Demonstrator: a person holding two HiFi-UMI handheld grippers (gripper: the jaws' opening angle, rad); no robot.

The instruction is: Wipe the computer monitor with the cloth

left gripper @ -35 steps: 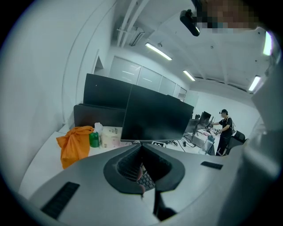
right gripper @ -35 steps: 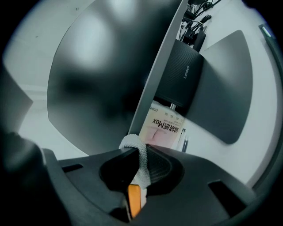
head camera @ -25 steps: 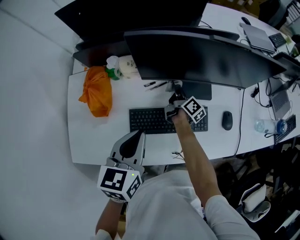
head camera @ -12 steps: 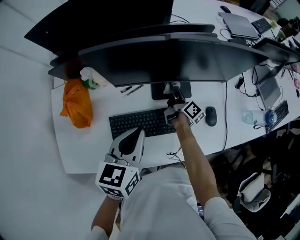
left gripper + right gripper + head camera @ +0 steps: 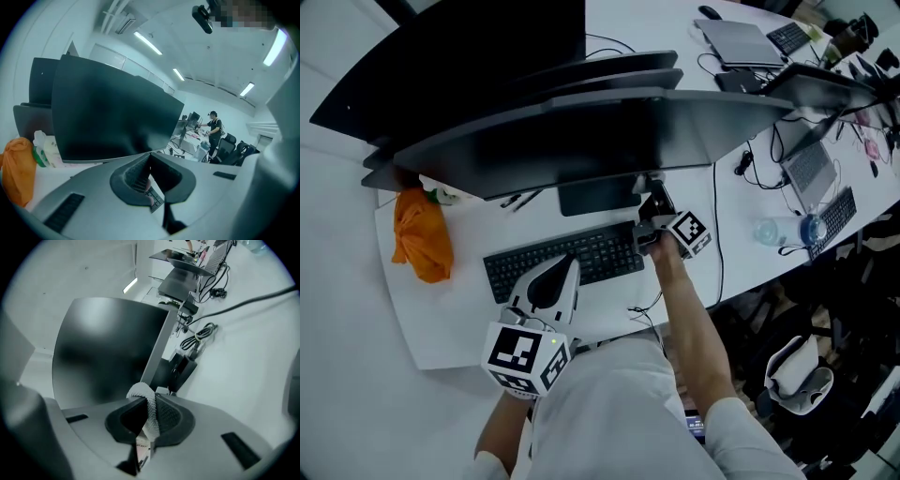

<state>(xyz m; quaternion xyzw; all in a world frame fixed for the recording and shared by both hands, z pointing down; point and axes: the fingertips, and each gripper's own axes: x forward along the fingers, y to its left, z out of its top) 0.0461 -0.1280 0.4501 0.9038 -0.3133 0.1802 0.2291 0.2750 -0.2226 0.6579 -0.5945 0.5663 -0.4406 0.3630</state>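
**A:** Where is the cloth being held?

**B:** The pale knitted cloth (image 5: 149, 414) is being pinched between the jaws of the right gripper (image 5: 144, 425). A fold of it is being pushed up above the jaw tips.

**A:** And where is that gripper being held?

**B:** The right gripper (image 5: 652, 208) is being held out beyond the keyboard (image 5: 562, 263). It is just under the lower edge of the dark curved monitor (image 5: 581, 141) and beside its stand (image 5: 157, 350). Whether the cloth is being pressed against the monitor cannot be told.

**A:** What is being done with the other gripper?

**B:** The left gripper (image 5: 563, 274) is being kept low at the near edge of the white table (image 5: 441, 323). Its jaws are being pressed together on nothing. An orange bag (image 5: 420, 236) is being seen at the table's left end
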